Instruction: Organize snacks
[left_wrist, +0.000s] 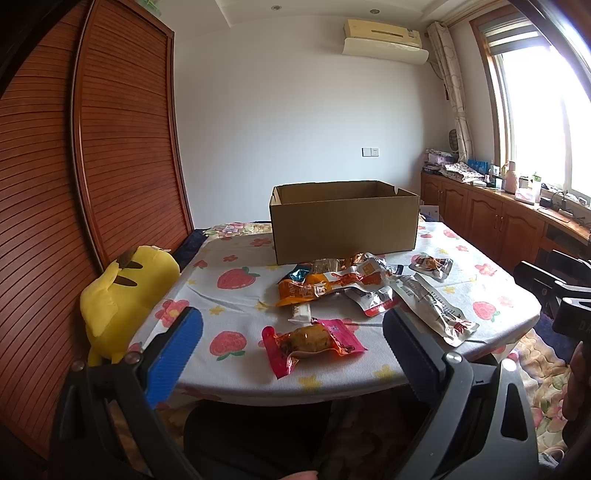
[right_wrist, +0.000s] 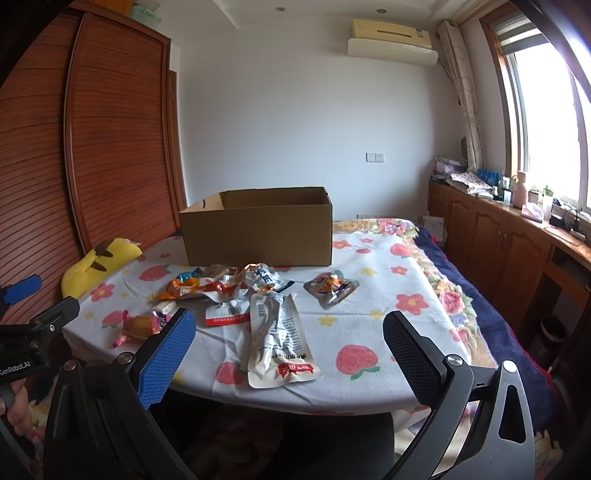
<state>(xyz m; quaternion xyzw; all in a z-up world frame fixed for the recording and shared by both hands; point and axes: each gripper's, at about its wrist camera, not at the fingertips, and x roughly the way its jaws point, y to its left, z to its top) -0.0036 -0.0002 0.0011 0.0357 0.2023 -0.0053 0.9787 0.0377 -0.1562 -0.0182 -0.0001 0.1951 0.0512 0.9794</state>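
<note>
An open cardboard box (left_wrist: 343, 221) stands at the far side of the flower-print table (left_wrist: 236, 306); it also shows in the right wrist view (right_wrist: 258, 232). Several snack packets lie in front of it: a pink packet (left_wrist: 310, 343) nearest my left gripper, an orange bag (left_wrist: 317, 288), a long silver packet (right_wrist: 277, 336) and a small silver pouch (right_wrist: 332, 288). My left gripper (left_wrist: 291, 332) is open and empty, just short of the pink packet. My right gripper (right_wrist: 288, 336) is open and empty, framing the long silver packet from the table's near edge.
A yellow plush toy (left_wrist: 125, 295) leans at the table's left edge against a wooden wardrobe (left_wrist: 110, 147). Wooden cabinets (right_wrist: 498, 236) with clutter run under the window on the right. A bed with a flowered blanket (right_wrist: 443, 295) lies behind the table.
</note>
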